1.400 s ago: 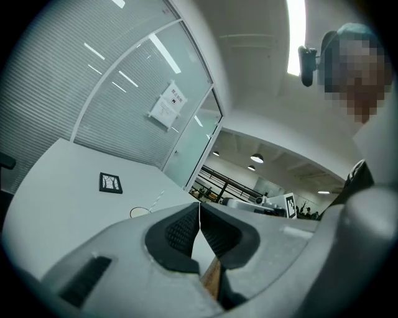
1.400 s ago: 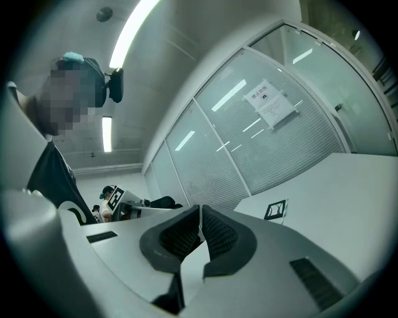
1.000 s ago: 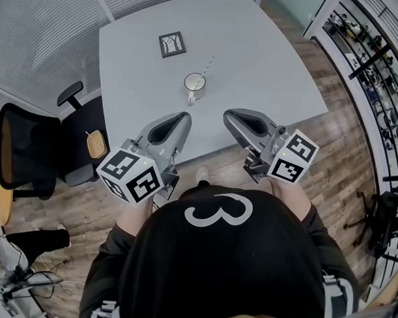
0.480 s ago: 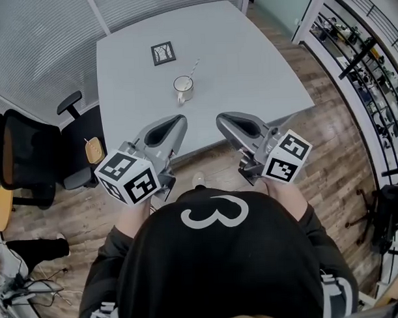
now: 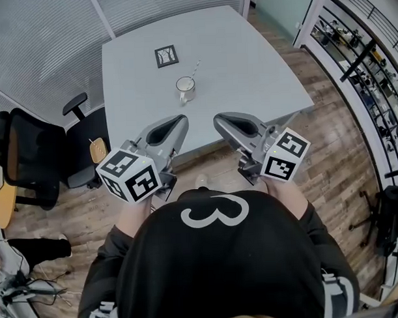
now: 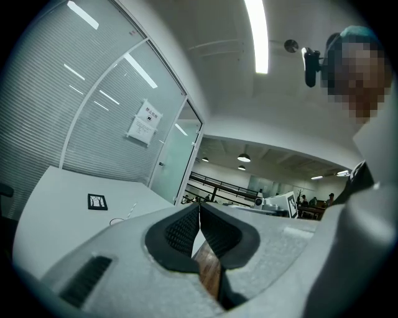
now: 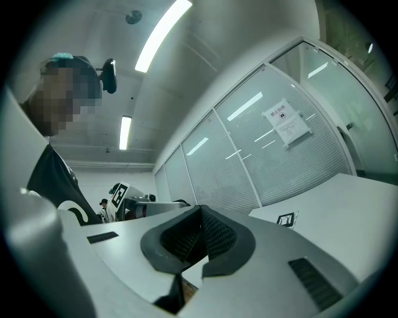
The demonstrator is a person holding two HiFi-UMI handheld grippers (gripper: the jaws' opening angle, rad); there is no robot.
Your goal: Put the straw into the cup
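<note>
A white cup (image 5: 186,88) stands on the grey table (image 5: 248,68), toward its near-left part. A striped straw (image 5: 196,66) lies flat on the table just behind the cup, apart from it. My left gripper (image 5: 180,119) and right gripper (image 5: 218,119) hover side by side before the table's near edge, well short of the cup. Both are shut with nothing between the jaws. In the left gripper view the straw (image 6: 132,210) and the cup's rim (image 6: 117,221) show small, far off on the table; its jaws (image 6: 199,208) meet. The right gripper (image 7: 200,211) is likewise closed.
A black-framed square card (image 5: 166,56) lies behind the cup; the same card (image 7: 285,219) shows in the right gripper view. A black office chair (image 5: 29,161) stands left of the table. Glass partition walls rise behind. Shelving (image 5: 368,64) runs along the right. Wooden floor lies beneath me.
The view has shifted: the table, cup and straw now sit farther up the picture than a second ago. Both grippers hold the same pose, still shut.
</note>
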